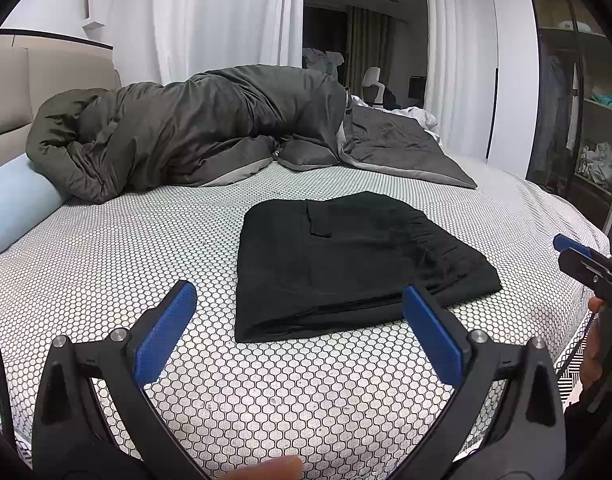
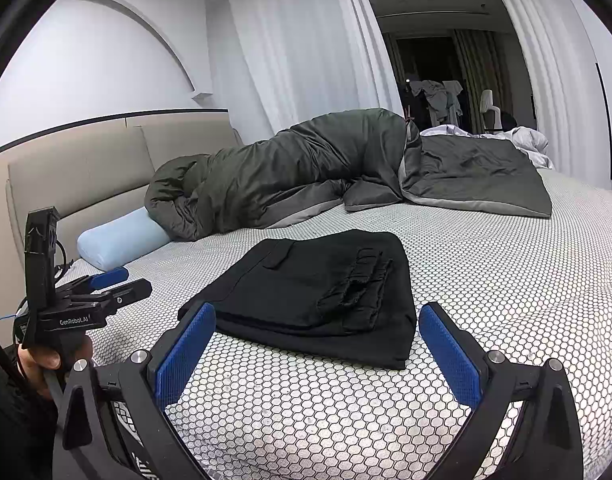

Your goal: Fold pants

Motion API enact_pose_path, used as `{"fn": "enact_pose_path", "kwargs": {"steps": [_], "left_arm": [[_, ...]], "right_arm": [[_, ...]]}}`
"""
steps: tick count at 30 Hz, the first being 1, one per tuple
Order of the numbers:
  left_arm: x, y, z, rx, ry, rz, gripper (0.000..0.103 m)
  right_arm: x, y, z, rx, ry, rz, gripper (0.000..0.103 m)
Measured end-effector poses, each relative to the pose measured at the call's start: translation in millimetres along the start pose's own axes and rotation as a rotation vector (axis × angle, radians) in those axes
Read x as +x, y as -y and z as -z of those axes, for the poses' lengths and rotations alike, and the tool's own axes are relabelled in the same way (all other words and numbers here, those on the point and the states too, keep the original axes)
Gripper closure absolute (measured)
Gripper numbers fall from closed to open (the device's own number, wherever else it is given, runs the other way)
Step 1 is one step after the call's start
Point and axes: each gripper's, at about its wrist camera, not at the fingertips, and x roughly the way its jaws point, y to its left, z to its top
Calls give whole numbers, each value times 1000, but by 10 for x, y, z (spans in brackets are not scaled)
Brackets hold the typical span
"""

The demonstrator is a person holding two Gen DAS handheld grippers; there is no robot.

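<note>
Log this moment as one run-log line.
task: fold pants | pants: folded stack on bed | left hand-held gripper: open, empty | right hand-held gripper: open, empty | contact: none

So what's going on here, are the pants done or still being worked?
The black pants lie folded into a compact rectangle on the honeycomb-patterned bed. Neither gripper touches them: the left gripper and right gripper both hover open just short of the near edge. The fold looks finished.

Left hand-held gripper (image 1: 299, 326) and right hand-held gripper (image 2: 316, 344) both gape wide, holding nothing.
</note>
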Motion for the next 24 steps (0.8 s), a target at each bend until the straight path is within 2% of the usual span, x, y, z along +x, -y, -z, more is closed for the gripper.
{"fn": "enact_pose_path", "kwargs": {"steps": [24], "left_arm": [[-24,43,-9,-5,10,-3,1]], "right_arm": [[35,0,-12,-7,-10,-5,0]]}}
